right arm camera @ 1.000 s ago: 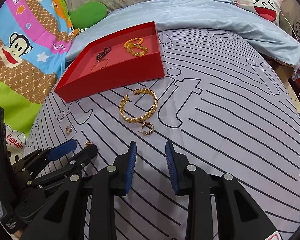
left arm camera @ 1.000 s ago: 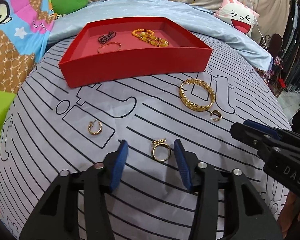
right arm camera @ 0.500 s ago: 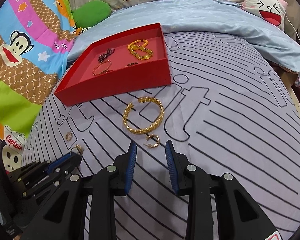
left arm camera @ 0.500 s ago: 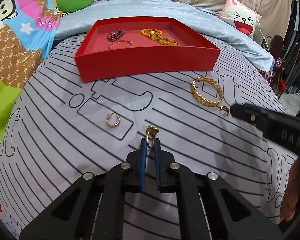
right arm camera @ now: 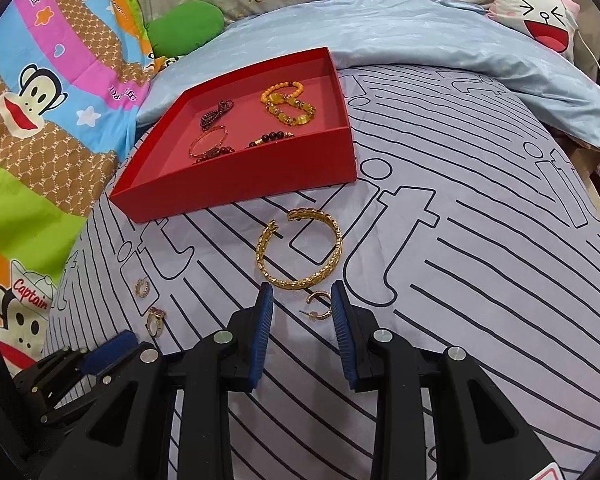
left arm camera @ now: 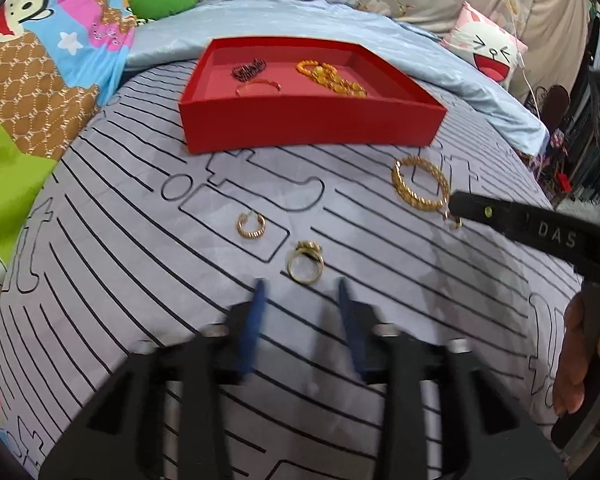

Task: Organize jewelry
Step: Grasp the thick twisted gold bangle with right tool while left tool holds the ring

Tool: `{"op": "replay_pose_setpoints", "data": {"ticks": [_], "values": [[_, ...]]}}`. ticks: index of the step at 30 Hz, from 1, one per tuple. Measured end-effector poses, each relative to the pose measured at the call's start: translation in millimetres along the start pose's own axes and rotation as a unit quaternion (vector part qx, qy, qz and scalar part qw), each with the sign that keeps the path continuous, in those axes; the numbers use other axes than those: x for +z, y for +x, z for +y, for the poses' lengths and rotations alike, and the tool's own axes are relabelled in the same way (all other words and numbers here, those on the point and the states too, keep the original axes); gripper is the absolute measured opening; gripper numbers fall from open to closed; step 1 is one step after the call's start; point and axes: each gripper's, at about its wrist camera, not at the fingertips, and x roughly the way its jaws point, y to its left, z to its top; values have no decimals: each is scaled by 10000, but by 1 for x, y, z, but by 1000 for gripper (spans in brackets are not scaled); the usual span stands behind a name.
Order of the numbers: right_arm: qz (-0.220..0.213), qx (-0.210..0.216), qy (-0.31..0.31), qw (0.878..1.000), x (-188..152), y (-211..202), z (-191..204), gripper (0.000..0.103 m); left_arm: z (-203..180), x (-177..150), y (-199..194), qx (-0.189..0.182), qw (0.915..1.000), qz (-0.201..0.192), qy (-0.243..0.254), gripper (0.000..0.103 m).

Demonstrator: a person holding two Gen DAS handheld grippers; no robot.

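Note:
A gold ring (left arm camera: 305, 266) with a small ornament lies flat on the striped sheet just past the tips of my left gripper (left arm camera: 302, 300), whose jaws are opening with nothing between them. Left of it lies a gold hoop earring (left arm camera: 251, 226). A wide gold bangle (right arm camera: 300, 254) rests in front of the red tray (right arm camera: 236, 184). My right gripper (right arm camera: 301, 304) stands open over a small hoop earring (right arm camera: 320, 306), which lies between its fingertips untouched. The tray holds an orange bead bracelet (right arm camera: 288, 104), a thin bangle (right arm camera: 208, 142) and dark bead strands (right arm camera: 216, 112).
A pale blue quilt (right arm camera: 440, 40) bunches up behind the tray. A cartoon-print blanket (right arm camera: 40, 92) and a green cushion (right arm camera: 186, 28) lie at the left, a white face pillow (right arm camera: 540, 24) at the back right. The bed drops off at the right edge.
My left gripper closed on the ring half a second ago and has since let go; the ring lies on the sheet again. The small earring now sits between my right fingertips.

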Motion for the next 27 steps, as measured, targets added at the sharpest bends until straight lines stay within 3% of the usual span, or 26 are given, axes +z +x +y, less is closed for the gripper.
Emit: {"op": "replay_pose_setpoints", "data": {"ticks": [6, 8, 12, 16, 18, 20, 27], "values": [[-19, 7, 66, 10000, 2, -1, -4, 30, -4, 9, 13, 87, 10000, 19, 0, 44], [-21, 9, 54, 10000, 3, -1, -4, 30, -4, 10, 15, 94, 10000, -21, -7, 40], [-7, 5, 55, 10000, 4, 1, -5, 30, -6, 11, 16, 2, 10000, -29, 89, 21], [18, 5, 33, 10000, 9, 7, -5, 31, -6, 11, 16, -75, 9999, -34, 101, 20], [31, 0, 2, 10000, 11, 10, -3, 36, -5, 11, 16, -93, 9999, -37, 96, 20], [15, -27, -17, 10000, 11, 12, -1, 47, -5, 11, 16, -101, 9999, -41, 98, 20], [82, -43, -125, 9999, 18, 27, 6, 53, -5, 10, 17, -105, 9998, -80, 117, 20]]}}
